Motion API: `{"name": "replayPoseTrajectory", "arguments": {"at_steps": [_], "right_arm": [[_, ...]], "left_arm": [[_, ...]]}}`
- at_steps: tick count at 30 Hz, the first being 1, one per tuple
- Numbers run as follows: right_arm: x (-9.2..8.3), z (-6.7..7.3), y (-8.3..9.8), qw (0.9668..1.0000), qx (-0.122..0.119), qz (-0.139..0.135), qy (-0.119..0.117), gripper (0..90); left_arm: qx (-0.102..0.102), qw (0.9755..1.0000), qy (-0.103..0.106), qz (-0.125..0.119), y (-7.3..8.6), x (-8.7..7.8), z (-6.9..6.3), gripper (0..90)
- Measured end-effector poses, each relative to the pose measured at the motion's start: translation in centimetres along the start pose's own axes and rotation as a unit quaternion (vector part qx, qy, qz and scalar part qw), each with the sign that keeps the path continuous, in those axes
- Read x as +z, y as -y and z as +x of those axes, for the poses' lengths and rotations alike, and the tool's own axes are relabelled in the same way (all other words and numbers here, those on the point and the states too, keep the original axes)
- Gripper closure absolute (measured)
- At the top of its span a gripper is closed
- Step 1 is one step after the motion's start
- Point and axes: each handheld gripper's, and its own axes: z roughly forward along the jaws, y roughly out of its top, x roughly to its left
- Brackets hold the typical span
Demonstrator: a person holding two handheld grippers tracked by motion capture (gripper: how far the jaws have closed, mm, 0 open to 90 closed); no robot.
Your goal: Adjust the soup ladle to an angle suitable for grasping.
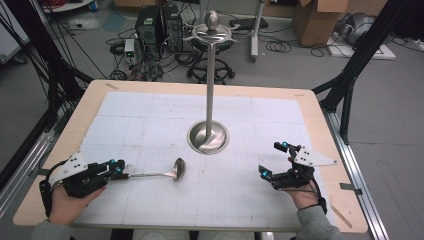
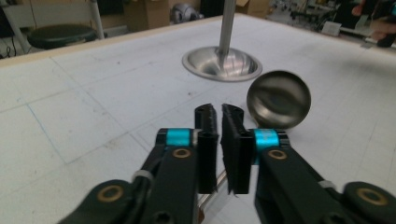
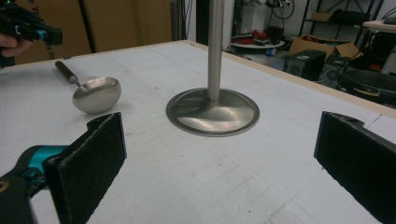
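Note:
A steel ladle lies on the white mat, bowl toward the table's middle and handle pointing left. My left gripper is shut on the end of that handle. In the left gripper view the jaws stand almost together over the handle, with the ladle bowl just beyond them. My right gripper rests open at the right side of the mat, holding nothing. Its wide-apart jaws face the ladle bowl and the stand.
A tall metal stand with a round dished base rises from the mat's middle, with hooks and a knob at its top. The wooden table edge frames the mat. Computers, cables and boxes lie on the floor behind.

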Motion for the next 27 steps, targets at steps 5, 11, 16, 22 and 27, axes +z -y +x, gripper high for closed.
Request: {"name": "replayPoseTrajectory", "arguments": {"at_steps": [5,11,16,22,27], "right_arm": [[0.0,0.0,0.0,1.0,0.0,0.001,0.0,1.2],[0.0,0.0,0.0,1.0,-0.001,0.003,0.001,1.2],[0.0,0.0,0.0,1.0,-0.002,0.003,0.001,1.2],[0.1,0.0,0.0,1.0,-0.001,0.006,0.001,1.2],[0.1,0.0,0.0,1.0,0.0,0.007,0.002,1.2]], "left_arm": [[0.013,0.9995,0.011,0.029,0.3,0.5,-0.4,89.2],[0.011,0.998,0.021,0.059,0.7,1.2,-0.5,89.3],[0.013,0.9961,0.028,0.083,1.0,1.7,-0.7,89.3],[0.013,0.9929,0.034,0.114,1.4,2.3,-0.7,89.3],[0.013,0.9896,0.029,0.14,1.7,2.8,-0.6,89.3]]}}
